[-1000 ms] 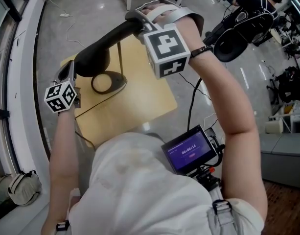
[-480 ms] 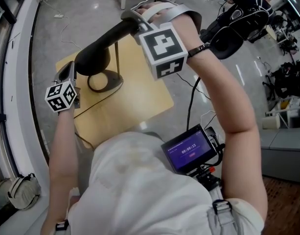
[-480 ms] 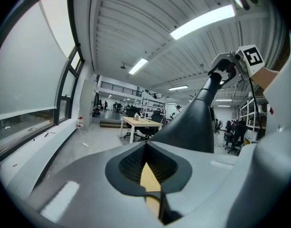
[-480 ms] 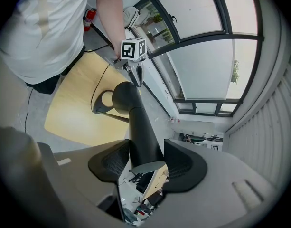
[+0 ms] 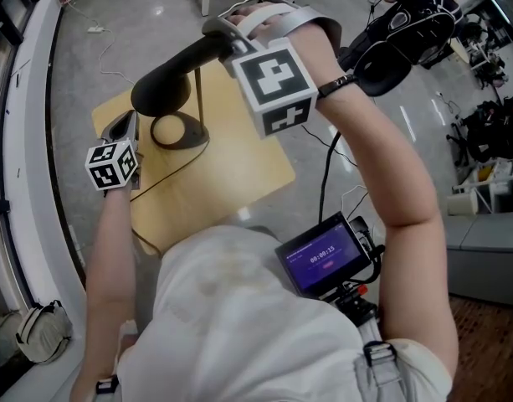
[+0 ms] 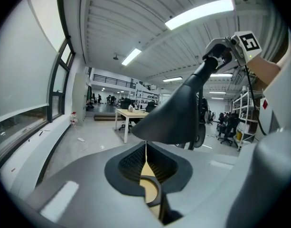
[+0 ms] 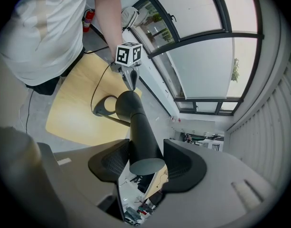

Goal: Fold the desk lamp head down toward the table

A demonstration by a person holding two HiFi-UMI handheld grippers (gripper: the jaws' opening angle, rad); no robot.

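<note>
The black desk lamp has a long cone-shaped head held up over a small wooden table. Its ring base sits on the table, with a thin stem rising from it. My right gripper is shut on the head's narrow end, which lies between the pads. My left gripper is shut with nothing in it, its tips just below the head's wide rim. The right gripper view shows the left gripper at the far end of the head.
A black cord runs from the base across the table to its near left edge. A window ledge borders the left side. Black bags and chairs stand at the far right. A small screen hangs at the person's chest.
The left gripper has sunk and drawn in closer under the lamp head's wide end. The right gripper has kept its hold on the narrow end, in the same place.
</note>
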